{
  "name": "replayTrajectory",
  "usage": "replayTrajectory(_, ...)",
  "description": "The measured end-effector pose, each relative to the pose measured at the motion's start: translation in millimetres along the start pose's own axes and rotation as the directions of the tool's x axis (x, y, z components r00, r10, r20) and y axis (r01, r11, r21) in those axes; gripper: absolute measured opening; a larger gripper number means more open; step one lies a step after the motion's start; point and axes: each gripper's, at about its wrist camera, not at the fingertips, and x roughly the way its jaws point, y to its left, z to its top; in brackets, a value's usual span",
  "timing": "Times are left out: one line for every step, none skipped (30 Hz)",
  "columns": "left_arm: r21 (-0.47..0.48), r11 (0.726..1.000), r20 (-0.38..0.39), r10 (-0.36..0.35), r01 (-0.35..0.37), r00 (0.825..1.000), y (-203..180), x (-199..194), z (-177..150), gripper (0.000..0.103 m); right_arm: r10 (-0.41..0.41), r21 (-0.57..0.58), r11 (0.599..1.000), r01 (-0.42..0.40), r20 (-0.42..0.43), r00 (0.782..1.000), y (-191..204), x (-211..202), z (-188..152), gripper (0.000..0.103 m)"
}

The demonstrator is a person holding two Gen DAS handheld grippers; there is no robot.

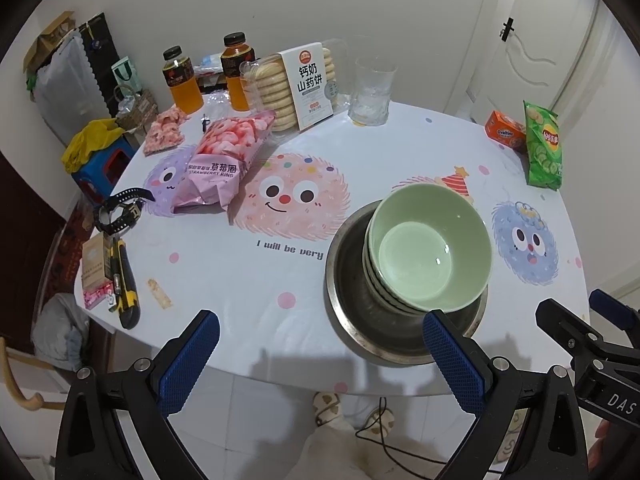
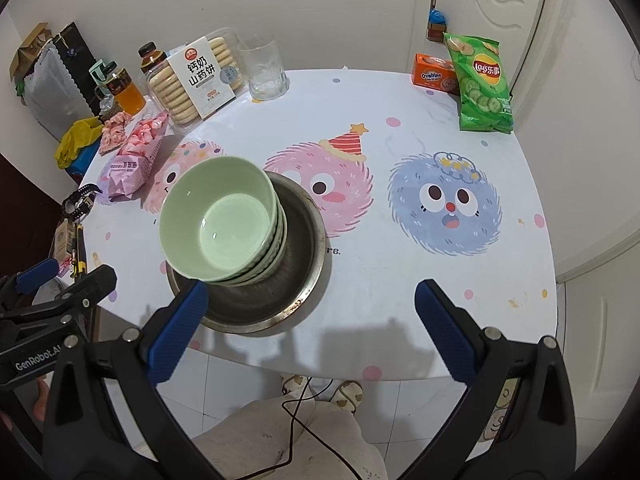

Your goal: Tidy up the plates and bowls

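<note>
Stack of pale green glazed ceramic bowls (image 2: 222,222) in round steel plate (image 2: 308,276): heavy, slippery, breakable. Your left gripper (image 1: 320,364) and right gripper (image 2: 312,332) both spread wide, empty. Pinch plate rim, lift level.

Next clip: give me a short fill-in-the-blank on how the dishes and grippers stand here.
The green bowls are stacked inside a ____ pan.
Both the left gripper and the right gripper have their jaws ____.
The chip bag at the table's far edge is coloured ____.

Missing words: metal; open; green
</note>
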Motion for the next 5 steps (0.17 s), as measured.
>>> replayTrajectory(-0.001,1.000,0.001,0.000,0.000,1.000,-0.6,-1.1,-0.4,0.103,0.000,-0.001,1.000,0.000,0.001,1.000,-0.2,-0.1,-0.1,0.103)
replayTrajectory(-0.005,1.000,0.003,-0.005,0.005,1.000,-0.6,-1.7,-0.8,0.103,0.000,-0.001,1.000,0.000,0.001,1.000,-0.1,0.0,0.1,0.103)
replayTrajectory(-0.007,1.000,0.002,-0.001,0.001,1.000,-0.9,-1.9,-0.9,0.103,0.000,-0.001,1.000,0.000,0.001,1.000,-0.5,-0.4,-0.6,0.103)
replayTrajectory(-0.008,1.000,0.001,0.001,-0.001,1.000,-1.3,-2.5,-0.6,0.103,0.000,-0.001,1.000,0.000,0.000,1.000,-0.6,-0.2,-0.6,0.103)
replayTrajectory(-0.011,1.000,-0.002,-0.003,0.003,1.000,-1.4,-2.7,-0.7,0.103,0.001,-0.001,1.000,-0.001,0.000,1.000,-0.2,0.0,0.1,0.103)
